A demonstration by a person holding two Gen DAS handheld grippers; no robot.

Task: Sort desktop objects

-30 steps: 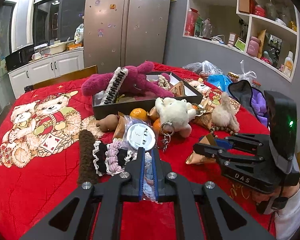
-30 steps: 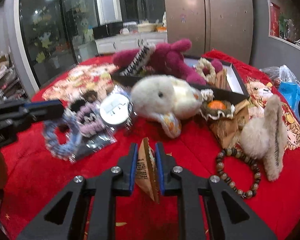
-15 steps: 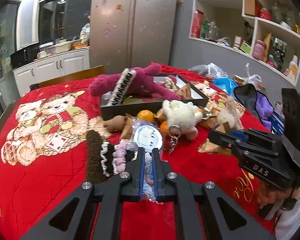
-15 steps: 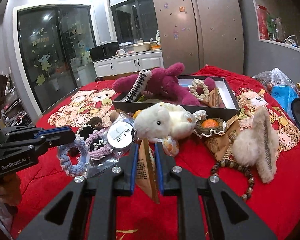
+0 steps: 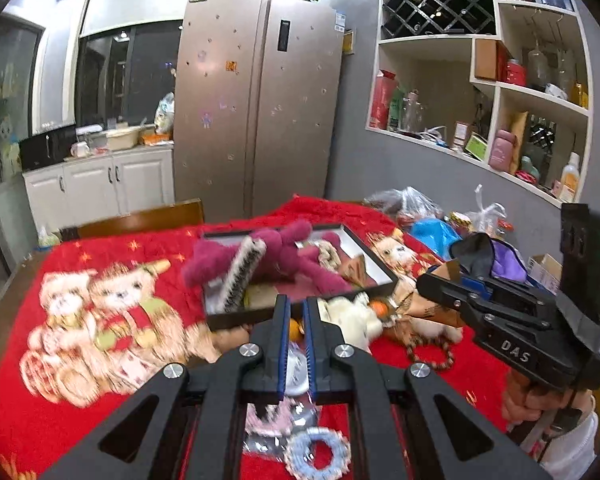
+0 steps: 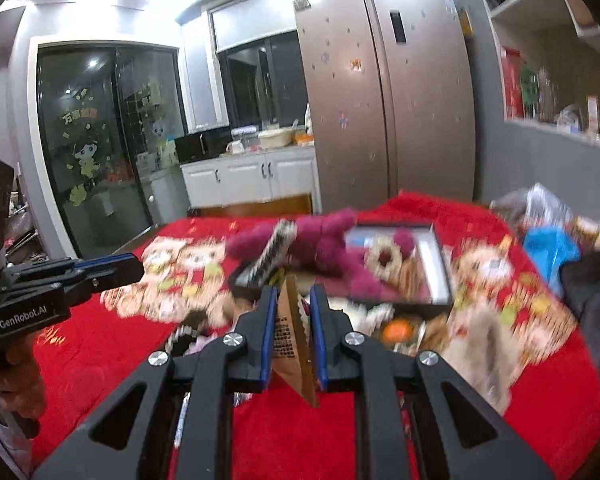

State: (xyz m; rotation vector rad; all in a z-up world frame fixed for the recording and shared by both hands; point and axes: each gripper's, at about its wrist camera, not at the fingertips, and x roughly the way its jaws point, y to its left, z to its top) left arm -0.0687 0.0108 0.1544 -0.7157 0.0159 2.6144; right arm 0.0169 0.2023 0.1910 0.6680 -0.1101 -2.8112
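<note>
My left gripper [image 5: 295,302] is shut on a clear bag of hair ties [image 5: 298,364], which hangs above the red tablecloth with a blue scrunchie [image 5: 318,450] at its bottom. To its right, the right gripper [image 5: 424,280] is shut on a brown triangular paper packet [image 5: 432,308]. The right wrist view shows that packet [image 6: 294,340] pinched upright between the right gripper's [image 6: 294,292] fingers, with the left gripper [image 6: 138,268] at the left. Beyond both lies a black tray [image 5: 236,318] holding a magenta plush toy [image 5: 276,256].
A white plush toy [image 5: 352,314], an orange [image 5: 376,306] and a bead bracelet [image 5: 430,354] lie in front of the tray. Plastic bags [image 5: 416,204] and a dark bag [image 5: 484,252] crowd the table's right side. A wooden chair back [image 5: 140,220] stands at the far edge.
Both grippers have risen, each keeping its load. The bag of hair ties has come up off the cloth. The table objects now sit lower and blurred in both views.
</note>
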